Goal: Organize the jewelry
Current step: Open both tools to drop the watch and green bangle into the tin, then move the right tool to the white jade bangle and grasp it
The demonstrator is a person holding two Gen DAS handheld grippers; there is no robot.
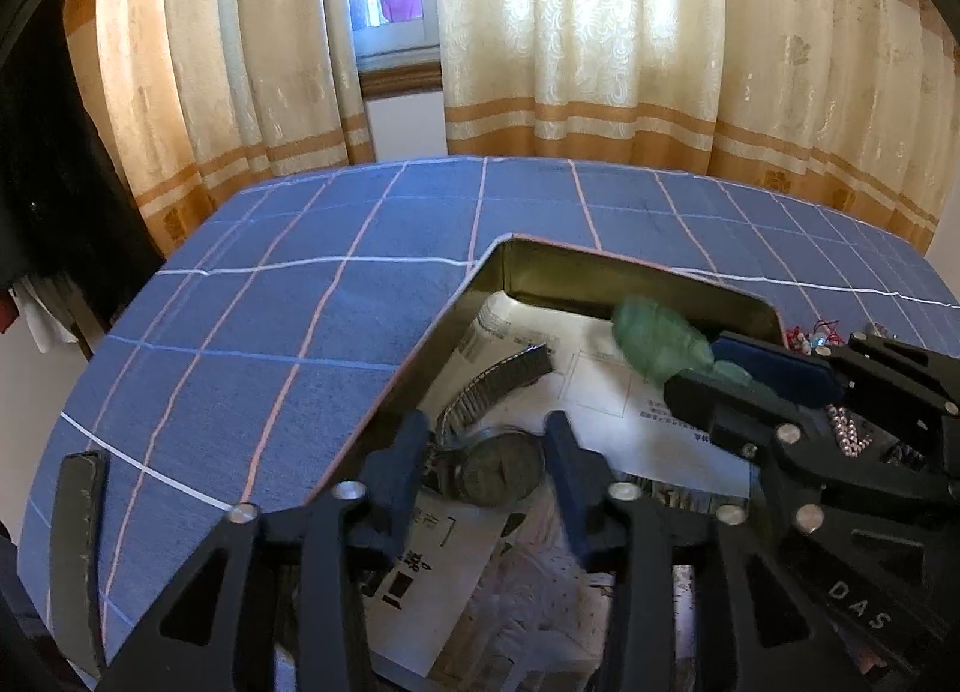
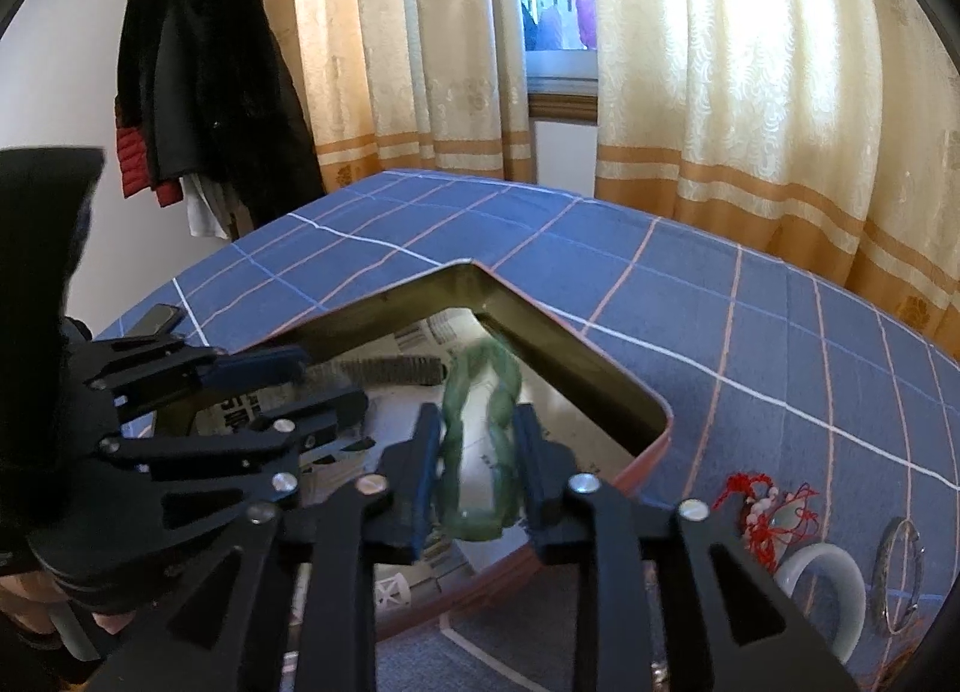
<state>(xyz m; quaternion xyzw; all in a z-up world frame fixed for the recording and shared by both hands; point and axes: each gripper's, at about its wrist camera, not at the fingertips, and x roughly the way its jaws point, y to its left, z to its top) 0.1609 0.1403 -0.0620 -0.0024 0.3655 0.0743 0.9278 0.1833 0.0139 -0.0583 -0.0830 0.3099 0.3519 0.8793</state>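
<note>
The right gripper (image 2: 477, 467) is clamping a green twisted jade bangle (image 2: 480, 440) above the open metal tin (image 2: 576, 356), which is sitting on the blue checked tablecloth (image 2: 750, 332). The left gripper (image 1: 487, 464) is hovering with jaws apart over a wristwatch (image 1: 498, 467) lying on newspaper (image 1: 600, 386) inside the tin. A white bangle (image 2: 834, 590), a silver bangle (image 2: 900, 578) and a red-corded charm (image 2: 762, 506) are lying just beside the tin's right side.

Lettering on right gripper (image 1: 708, 377): "DAS", white capitals on the black arm, near the lower right of the left wrist view.
Printed papers (image 1: 432, 578) in the tin (image 1: 600, 272): bold black characters and small print, too blurred to read.
</note>
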